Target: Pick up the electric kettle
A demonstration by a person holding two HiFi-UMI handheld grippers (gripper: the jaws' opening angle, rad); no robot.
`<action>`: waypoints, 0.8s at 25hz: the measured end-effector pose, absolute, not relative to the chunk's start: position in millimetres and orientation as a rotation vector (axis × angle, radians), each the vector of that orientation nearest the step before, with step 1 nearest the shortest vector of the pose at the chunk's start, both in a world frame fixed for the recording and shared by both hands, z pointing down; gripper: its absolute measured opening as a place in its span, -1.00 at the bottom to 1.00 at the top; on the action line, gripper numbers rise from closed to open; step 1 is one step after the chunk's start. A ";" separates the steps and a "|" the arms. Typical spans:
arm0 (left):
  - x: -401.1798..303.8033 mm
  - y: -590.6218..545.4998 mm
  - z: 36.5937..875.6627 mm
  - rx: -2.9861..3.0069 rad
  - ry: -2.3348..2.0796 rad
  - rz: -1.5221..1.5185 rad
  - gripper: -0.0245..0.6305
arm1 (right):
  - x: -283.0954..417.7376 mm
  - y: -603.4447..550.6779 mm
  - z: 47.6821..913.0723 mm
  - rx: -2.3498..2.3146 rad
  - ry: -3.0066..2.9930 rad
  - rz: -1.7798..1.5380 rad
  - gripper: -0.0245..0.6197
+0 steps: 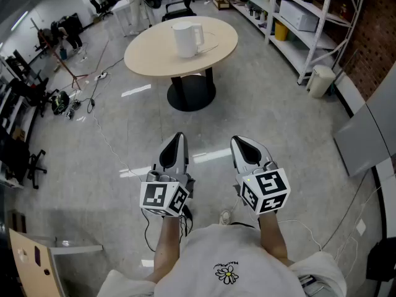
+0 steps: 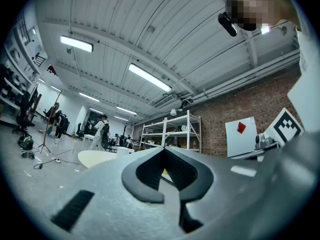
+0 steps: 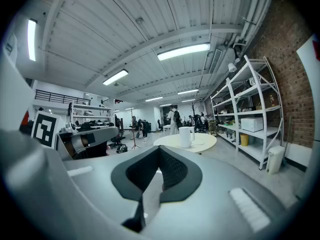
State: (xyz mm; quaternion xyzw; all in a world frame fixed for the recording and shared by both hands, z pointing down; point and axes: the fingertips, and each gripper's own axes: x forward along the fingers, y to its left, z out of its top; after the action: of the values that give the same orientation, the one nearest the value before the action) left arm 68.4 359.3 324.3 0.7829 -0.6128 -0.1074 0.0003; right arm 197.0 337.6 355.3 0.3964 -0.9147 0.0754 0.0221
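The white electric kettle (image 1: 187,38) stands upright on a round beige table (image 1: 154,57) a few steps ahead of me. The right gripper view shows the kettle (image 3: 186,136) on the table (image 3: 202,143) in the distance. It shows only as a small white shape (image 2: 124,151) past the jaws in the left gripper view. My left gripper (image 1: 178,138) and right gripper (image 1: 239,143) are held side by side over the bare floor, far short of the table. Both point toward the table. Both are shut with nothing between the jaws.
White shelving (image 1: 291,39) with boxes lines the right wall, and a white bin (image 1: 320,80) stands at its end. Cables (image 1: 93,104) trail over the floor at left near chairs and gear (image 1: 25,91). A cardboard box (image 1: 31,265) sits at bottom left. People stand far off.
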 end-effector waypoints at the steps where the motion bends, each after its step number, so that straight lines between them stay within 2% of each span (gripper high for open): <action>1: 67.1 359.2 324.4 2.459 -1.931 -0.338 -0.93 | 196.5 338.2 355.9 1.224 -2.836 0.228 -0.90; 15: 68.1 343.1 333.3 2.470 -1.953 -0.313 -0.93 | 204.4 322.2 364.7 1.217 -2.863 0.188 -0.90; 20: 60.1 332.8 337.3 2.455 -1.980 -0.285 -0.93 | 205.3 315.7 377.7 1.212 -2.870 0.280 -0.90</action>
State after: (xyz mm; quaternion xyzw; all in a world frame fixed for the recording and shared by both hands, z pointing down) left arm 60.1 332.8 337.3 0.7751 -0.6253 -0.0899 -0.0124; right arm 205.3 315.7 377.7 0.3875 -0.9175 0.0894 0.0067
